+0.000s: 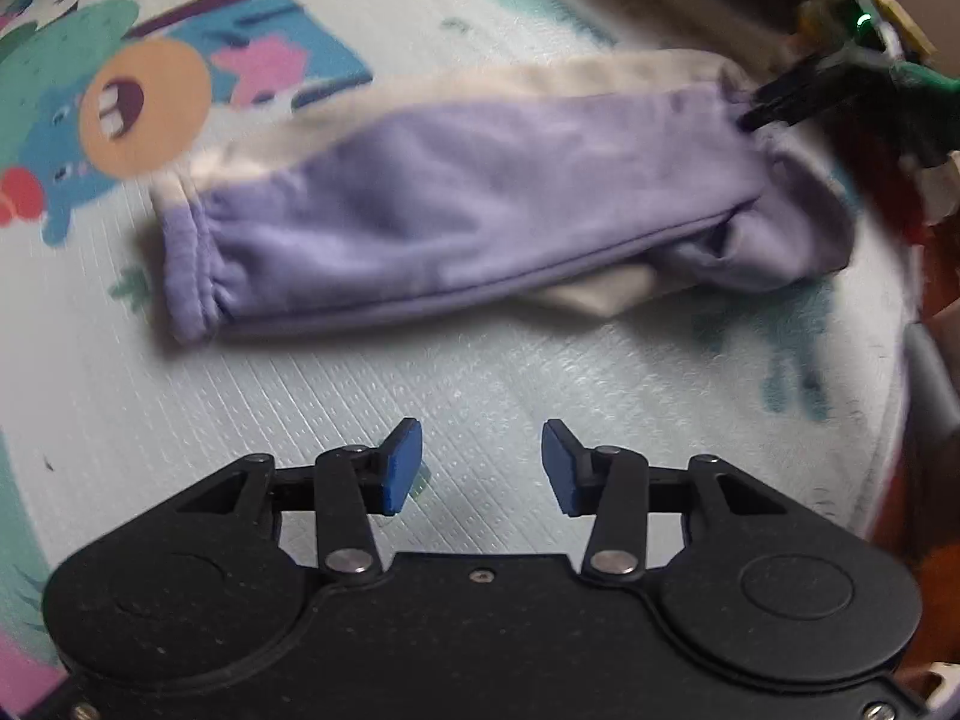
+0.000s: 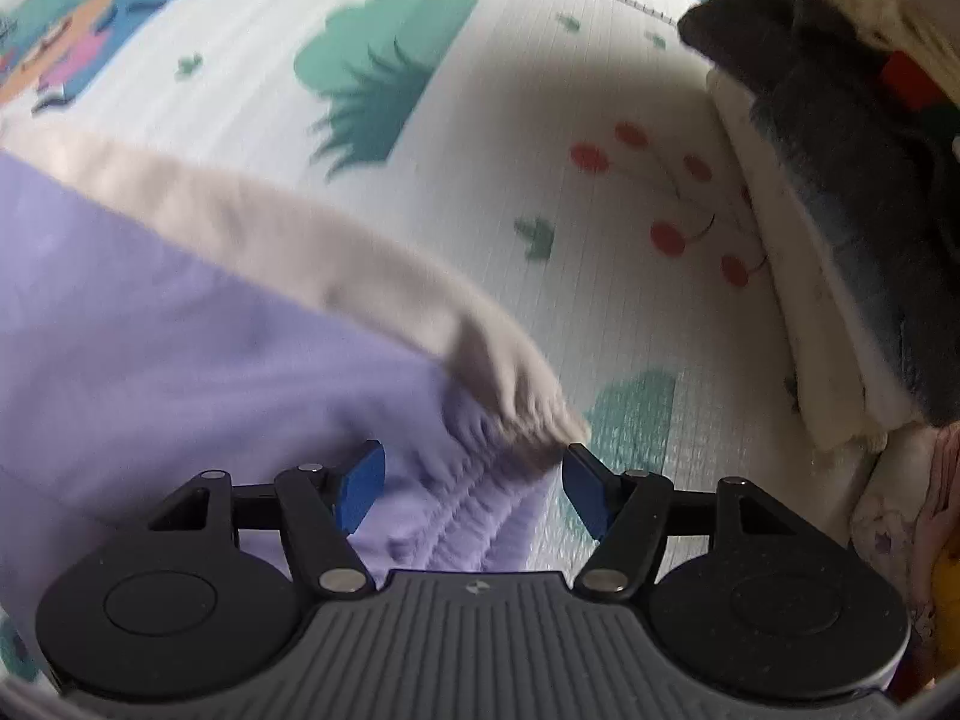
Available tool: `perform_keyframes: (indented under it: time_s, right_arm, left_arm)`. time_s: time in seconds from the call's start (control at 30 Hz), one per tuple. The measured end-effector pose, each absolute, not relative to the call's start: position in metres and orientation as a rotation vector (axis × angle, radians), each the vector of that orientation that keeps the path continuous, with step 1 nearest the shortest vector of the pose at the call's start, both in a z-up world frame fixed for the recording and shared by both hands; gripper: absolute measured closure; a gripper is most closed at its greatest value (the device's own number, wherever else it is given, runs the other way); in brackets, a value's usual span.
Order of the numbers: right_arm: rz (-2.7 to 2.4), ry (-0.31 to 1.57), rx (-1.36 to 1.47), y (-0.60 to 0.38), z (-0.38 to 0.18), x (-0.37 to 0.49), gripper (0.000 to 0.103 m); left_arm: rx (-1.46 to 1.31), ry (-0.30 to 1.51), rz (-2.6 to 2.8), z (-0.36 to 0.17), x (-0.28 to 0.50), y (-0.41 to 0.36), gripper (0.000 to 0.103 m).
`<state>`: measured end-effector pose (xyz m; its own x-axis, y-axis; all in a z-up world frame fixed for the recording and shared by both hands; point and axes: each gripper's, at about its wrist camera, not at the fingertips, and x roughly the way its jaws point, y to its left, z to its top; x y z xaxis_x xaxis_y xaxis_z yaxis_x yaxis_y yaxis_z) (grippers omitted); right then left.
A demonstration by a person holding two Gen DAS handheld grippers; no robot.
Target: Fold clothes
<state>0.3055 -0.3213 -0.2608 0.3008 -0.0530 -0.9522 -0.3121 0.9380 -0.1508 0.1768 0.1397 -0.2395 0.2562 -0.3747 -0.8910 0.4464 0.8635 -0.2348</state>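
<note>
**Lilac garment lies folded lengthwise, both grippers let go**

The lilac-and-cream garment lies on the printed play mat, folded into a long narrow band. In the left wrist view its long axis runs left to right, tilted slightly so the right end sits farther away. The gathered elastic hem points left; the bunched end points right, with a cream flap poking out beneath the near edge.

The left gripper hovers over bare mat, near side of the garment and apart from it, fingers spread with nothing between them.

The right gripper sits at the right end, fingers parted around the ruffled elastic edge, the pads not pressing it. That looks like a release after laying the fold flat.

A stack of folded clothes sits at the far right, probably the finished pile.
</note>
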Motion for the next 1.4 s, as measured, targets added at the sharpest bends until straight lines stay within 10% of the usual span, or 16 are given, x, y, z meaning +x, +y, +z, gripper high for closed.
perform_keyframes:
  time_s: [0.57, 0.7, 1.23, 1.4]
  right_arm:
    - [0.203, 1.233, -0.179, -0.325, -0.250, 0.271, 0.036]
    - [0.235, 1.172, -0.157, -0.324, -0.238, 0.231, 0.036]
    - [0.301, 1.180, -0.077, -0.327, -0.259, 0.179, 0.038]
    - [0.322, 1.182, -0.074, -0.321, -0.255, 0.179, 0.038]
  left_arm:
    - [-0.115, 0.999, -0.520, -0.255, 0.198, 0.107, 0.057]
    - [-0.243, 1.027, -0.419, -0.260, 0.195, 0.118, 0.102]
    - [-0.360, 0.954, -0.409, -0.187, 0.161, 0.173, 0.103]
    - [-0.328, 1.276, -0.408, -0.235, 0.148, 0.157, 0.103]
